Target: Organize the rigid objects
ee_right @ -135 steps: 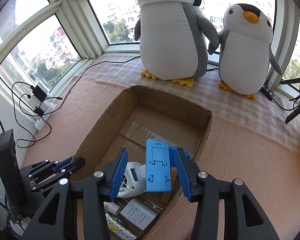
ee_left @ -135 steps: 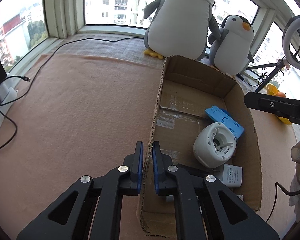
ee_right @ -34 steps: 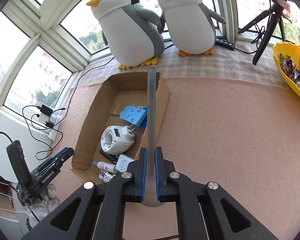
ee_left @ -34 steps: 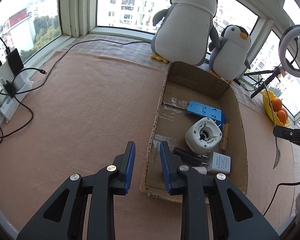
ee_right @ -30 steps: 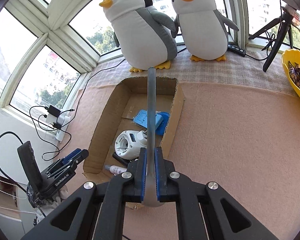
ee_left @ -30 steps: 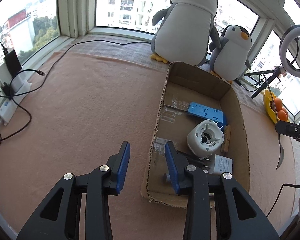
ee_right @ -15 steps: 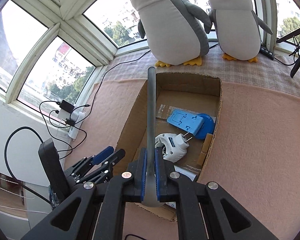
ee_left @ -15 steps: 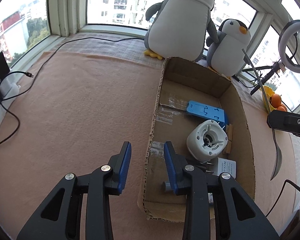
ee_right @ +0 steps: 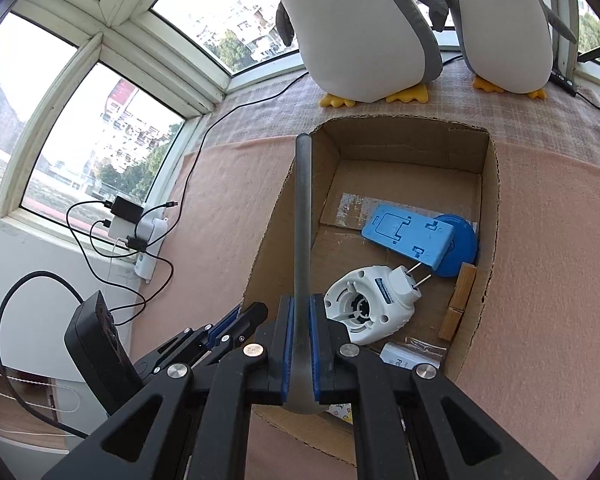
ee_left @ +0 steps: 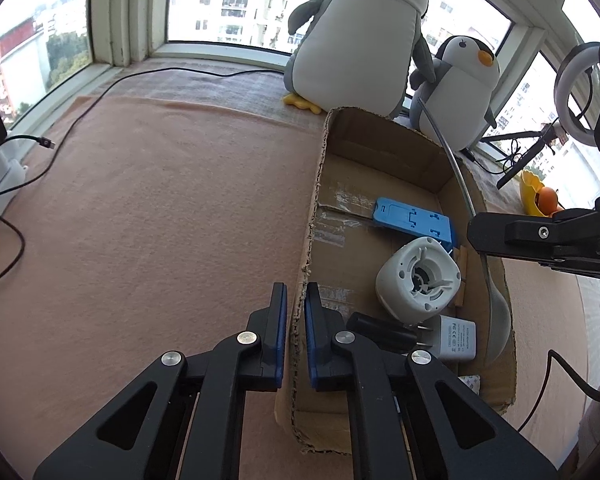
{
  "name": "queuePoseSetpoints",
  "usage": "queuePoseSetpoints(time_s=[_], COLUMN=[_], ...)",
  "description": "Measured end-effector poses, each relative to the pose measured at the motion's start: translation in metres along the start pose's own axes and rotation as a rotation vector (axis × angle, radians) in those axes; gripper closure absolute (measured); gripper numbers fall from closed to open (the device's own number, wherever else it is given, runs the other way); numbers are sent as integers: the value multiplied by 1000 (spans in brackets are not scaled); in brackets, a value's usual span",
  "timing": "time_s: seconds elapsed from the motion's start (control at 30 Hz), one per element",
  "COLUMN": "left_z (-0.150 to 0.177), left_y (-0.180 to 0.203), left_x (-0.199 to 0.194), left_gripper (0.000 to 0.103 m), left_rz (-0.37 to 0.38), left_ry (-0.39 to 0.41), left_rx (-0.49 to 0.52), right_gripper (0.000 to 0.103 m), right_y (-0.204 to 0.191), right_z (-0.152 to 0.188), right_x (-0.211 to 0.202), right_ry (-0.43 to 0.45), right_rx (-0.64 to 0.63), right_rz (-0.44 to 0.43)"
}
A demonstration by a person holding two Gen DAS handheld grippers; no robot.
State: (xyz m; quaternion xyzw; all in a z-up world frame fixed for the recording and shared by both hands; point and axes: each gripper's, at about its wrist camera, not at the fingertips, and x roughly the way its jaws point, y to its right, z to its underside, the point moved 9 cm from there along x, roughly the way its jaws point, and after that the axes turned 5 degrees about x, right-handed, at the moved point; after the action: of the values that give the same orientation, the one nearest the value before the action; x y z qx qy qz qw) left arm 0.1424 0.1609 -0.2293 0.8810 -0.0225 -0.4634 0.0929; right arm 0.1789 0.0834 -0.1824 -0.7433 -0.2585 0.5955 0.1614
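Note:
My left gripper [ee_left: 296, 320] is closing on the near left wall of the open cardboard box [ee_left: 320, 184], and its blue pads press the wall from both sides. My right gripper [ee_right: 298, 320] is shut on a metal spoon [ee_right: 302, 220]. The pads clamp just above the bowl, and the handle points forward over the box [ee_right: 488, 200]. In the left wrist view the spoon [ee_left: 462, 188] hangs by the box's right wall. Inside lie a blue phone stand [ee_right: 408, 236], a white round plug device [ee_right: 368, 308], a white charger [ee_left: 456, 338] and wooden blocks [ee_right: 458, 300].
Two plush penguins [ee_left: 356, 40] [ee_left: 464, 88] stand behind the box on the window ledge. A power strip with cables [ee_right: 148, 240] lies at the left edge of the pink blanket [ee_left: 160, 220]. A ring light [ee_left: 580, 92] and a yellow fruit bowl [ee_left: 540, 196] are at the right.
The left jaws have closed from open onto the box's left wall. The right gripper has carried the spoon leftward, from beside the box to over it.

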Motion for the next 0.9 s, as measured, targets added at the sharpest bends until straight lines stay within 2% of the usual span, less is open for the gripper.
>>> queuePoseSetpoints(time_s=[0.3,0.33,0.37,0.43,0.9], left_z=[-3,-3,-2,-2,-5], left_y=[1,1,1,1,3], left_x=[-1,-1,-1,-1,-23], left_gripper=[97,97,97,97,97], left_rz=[5,4,1,-3,-33], left_ry=[7,7,7,6,31], left_rx=[0,1,3,5,10], right_gripper=[94,91,80,71,71], right_y=[-8,-7,-7,-5,6], right_z=[-6,-6,-6,-8,-2], right_x=[14,14,13,10,-20], right_ry=[-12,-20,-15,1,49], right_rx=[-38,-42,-41,-45,-108], right_rz=[18,20,22,31,72])
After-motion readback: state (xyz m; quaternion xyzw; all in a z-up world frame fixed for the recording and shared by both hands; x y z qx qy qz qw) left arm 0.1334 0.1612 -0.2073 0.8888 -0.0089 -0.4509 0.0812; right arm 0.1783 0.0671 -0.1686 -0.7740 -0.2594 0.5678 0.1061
